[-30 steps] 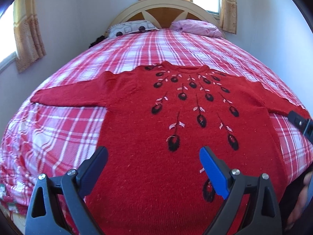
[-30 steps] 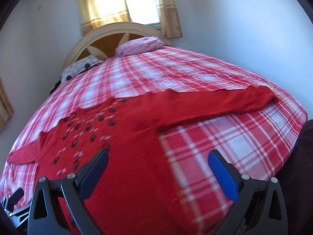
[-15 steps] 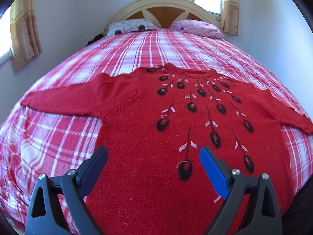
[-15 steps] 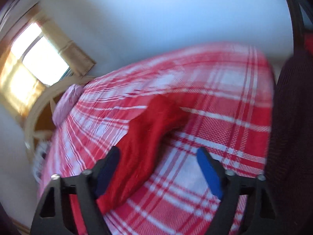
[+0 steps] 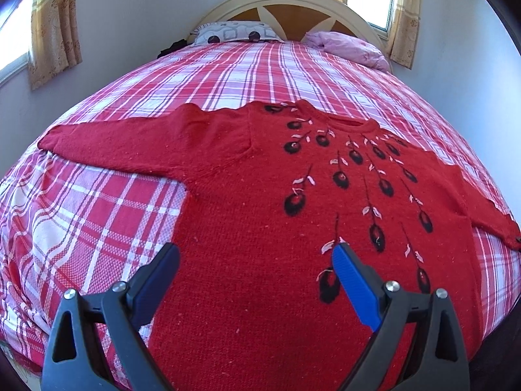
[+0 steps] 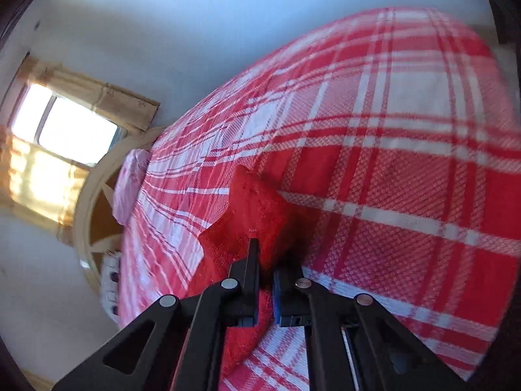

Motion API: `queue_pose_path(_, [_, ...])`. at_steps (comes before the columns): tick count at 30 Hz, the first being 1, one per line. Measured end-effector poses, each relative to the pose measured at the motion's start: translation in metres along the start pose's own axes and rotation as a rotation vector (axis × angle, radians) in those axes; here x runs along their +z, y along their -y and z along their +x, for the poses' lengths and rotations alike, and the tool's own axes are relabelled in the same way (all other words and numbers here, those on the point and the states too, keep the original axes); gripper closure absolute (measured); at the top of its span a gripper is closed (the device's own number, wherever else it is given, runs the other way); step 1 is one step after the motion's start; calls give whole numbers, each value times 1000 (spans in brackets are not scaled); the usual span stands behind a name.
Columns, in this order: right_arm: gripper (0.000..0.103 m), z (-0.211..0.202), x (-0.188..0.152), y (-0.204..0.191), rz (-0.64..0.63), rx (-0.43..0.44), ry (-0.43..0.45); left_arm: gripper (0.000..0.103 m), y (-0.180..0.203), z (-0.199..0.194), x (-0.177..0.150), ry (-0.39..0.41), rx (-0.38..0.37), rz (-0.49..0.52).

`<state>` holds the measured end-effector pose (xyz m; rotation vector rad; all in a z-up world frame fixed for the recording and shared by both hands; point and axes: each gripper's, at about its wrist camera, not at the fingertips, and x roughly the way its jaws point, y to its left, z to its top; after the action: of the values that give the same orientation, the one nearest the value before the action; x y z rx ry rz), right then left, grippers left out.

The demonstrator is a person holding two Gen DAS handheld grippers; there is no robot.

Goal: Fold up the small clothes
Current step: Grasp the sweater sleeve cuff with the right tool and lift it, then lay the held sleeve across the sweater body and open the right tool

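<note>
A red knit sweater [image 5: 260, 195] with black and pink embroidery lies flat, face up, sleeves spread, on the plaid bed. My left gripper [image 5: 255, 260] is open and empty, hovering over the sweater's lower body. In the right wrist view my right gripper [image 6: 265, 262] is shut on the end of the sweater's right sleeve [image 6: 250, 208], whose cuff bunches up between and beyond the fingers. The same sleeve end shows at the far right of the left wrist view [image 5: 495, 224].
The bed has a red and white plaid sheet [image 5: 107, 215]. A patterned pillow [image 5: 234, 34] and a pink pillow [image 5: 348, 49] lie by the arched headboard [image 5: 293, 3]. Walls and curtained windows surround the bed. The bed's right edge [image 6: 488, 97] is close to the right gripper.
My right gripper has gone from open over the sleeve to shut on the sleeve cuff. My left gripper has drifted left and slightly forward over the sweater, still open.
</note>
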<state>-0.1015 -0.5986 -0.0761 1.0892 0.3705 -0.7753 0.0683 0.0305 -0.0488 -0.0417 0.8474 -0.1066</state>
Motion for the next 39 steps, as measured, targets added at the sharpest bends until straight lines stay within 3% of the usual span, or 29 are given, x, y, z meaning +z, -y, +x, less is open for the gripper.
queue_pose_path(2, [98,-17,-2,-20,-88,-16,47,6,0,-1,0,3,1,1])
queue_pose_path(7, [98,-71,-42,-137,-519,-17,168,6,-6,-5,2,21,0,-13])
queue_pose_path(11, [98,-94,-123,-237,-862,81,192,6,-13,-7,3,25,-8,-42])
queue_pose_path(14, [98,-98,-219,-303,-1092,238,118,6,-18,-13,3,38,-3,-44])
queue_pose_path(17, [98,-85,-304,-334,-1177,380,-31,6,-27,-20,5,62,19,-44])
queue_pose_path(20, [98,-62,-385,-348,-1234,465,-163,6,-39,-25,5,85,47,-54])
queue_pose_path(24, [98,-31,-473,-346,-1310,478,-283,6,-64,-28,8,112,101,-88])
queue_pose_path(27, [98,-14,-515,-339,-1364,452,-318,6,-79,-28,8,123,140,-101])
queue_pose_path(31, [98,2,-550,-342,-1436,418,-354,6,-95,-19,8,111,158,-130])
queue_pose_path(39, [98,0,-564,-363,-1437,439,-318,6,-100,-7,4,80,163,-136])
